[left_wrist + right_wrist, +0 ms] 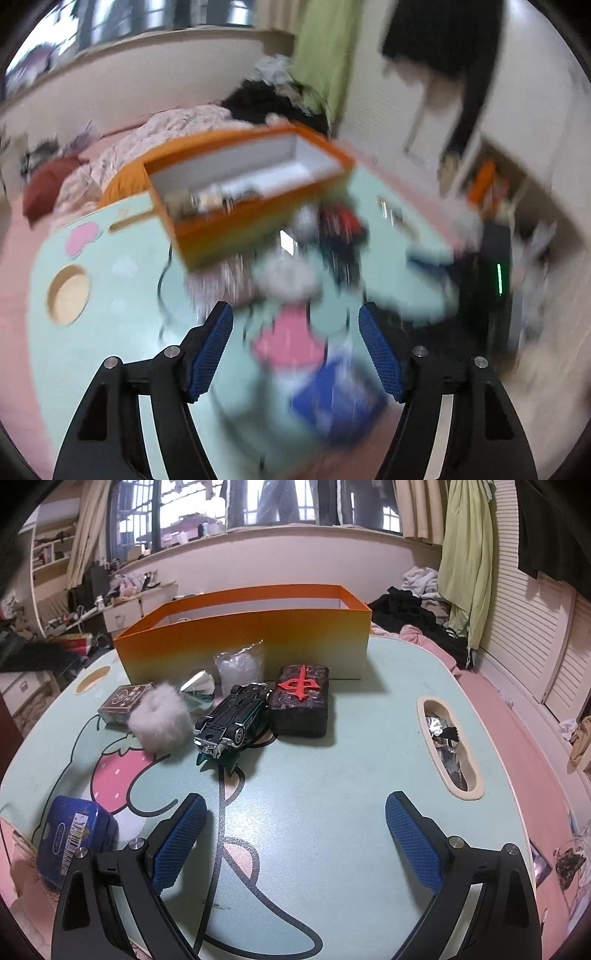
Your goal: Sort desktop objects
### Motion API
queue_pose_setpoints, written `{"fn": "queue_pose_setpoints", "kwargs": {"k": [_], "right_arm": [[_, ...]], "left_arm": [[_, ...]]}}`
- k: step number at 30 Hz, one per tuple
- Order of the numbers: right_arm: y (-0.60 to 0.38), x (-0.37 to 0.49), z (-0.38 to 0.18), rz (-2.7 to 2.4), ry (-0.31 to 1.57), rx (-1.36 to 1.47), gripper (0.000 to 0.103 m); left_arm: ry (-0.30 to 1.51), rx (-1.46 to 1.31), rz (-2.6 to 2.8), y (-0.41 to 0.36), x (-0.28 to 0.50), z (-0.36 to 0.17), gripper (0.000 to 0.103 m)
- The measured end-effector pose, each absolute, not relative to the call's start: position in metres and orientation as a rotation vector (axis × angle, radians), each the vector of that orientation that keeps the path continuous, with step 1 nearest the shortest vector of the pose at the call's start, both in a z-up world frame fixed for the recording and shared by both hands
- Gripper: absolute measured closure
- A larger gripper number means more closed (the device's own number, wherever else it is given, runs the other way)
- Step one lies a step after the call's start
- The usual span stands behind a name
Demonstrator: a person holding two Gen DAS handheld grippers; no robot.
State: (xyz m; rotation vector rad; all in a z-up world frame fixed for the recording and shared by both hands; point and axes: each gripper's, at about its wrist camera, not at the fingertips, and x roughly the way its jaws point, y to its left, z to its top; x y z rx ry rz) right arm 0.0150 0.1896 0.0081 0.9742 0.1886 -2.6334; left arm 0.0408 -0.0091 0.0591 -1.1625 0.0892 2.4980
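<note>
An orange box (243, 642) stands open at the back of the pale green table (332, 775). In front of it lie a white fluffy ball (160, 716), a dark toy car (231, 720), a dark block with a red character (301, 701), a clear plastic bag (240, 668), a small brown box (123, 701) and a shiny silver piece (199, 688). A blue tin (74, 838) sits at the near left. My right gripper (295, 797) is open over bare table. The left wrist view is blurred: my left gripper (293, 310) is open above the table, with the orange box (258, 214) ahead and the blue tin (336, 402) below.
A long slot (448, 746) in the table's right side holds foil wrappers. A round hole (68, 295) is cut near the table's left edge. A bed with clothes (417, 609) lies behind the table. Small things lie inside the box's left end (207, 201).
</note>
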Motion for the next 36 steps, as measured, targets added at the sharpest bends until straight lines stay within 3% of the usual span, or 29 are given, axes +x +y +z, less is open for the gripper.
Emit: {"fn": "queue_pose_setpoints", "kwargs": {"k": [5,12,18,21,28,32,36], "right_arm": [[0.192,0.015,0.008,-2.633,0.193,0.974,0.005],[0.196,0.015,0.007,-2.632,0.194,0.972,0.005],[0.196,0.015,0.007,-2.632,0.193,0.972,0.005],[0.195,0.015,0.007,-2.632,0.192,0.972,0.005],[0.196,0.015,0.007,-2.632,0.194,0.972,0.005],[0.198,0.015,0.008,-2.631,0.195,0.974,0.005],[0.198,0.015,0.008,-2.631,0.195,0.974,0.005]], "left_arm": [[0.465,-1.157,2.647,0.019,0.087,0.013,0.031],[0.302,-0.953,2.692,0.019,0.060,0.004,0.025],[0.150,-0.986,2.718,0.016,0.026,0.000,0.025],[0.175,-0.888,2.691,0.012,0.052,0.018,0.025],[0.399,-1.090,2.591,-0.001,0.093,0.009,0.024],[0.097,-1.079,2.560,-0.021,0.074,0.000,0.022],[-0.014,-1.026,2.605,-0.020,0.047,-0.004,0.022]]}}
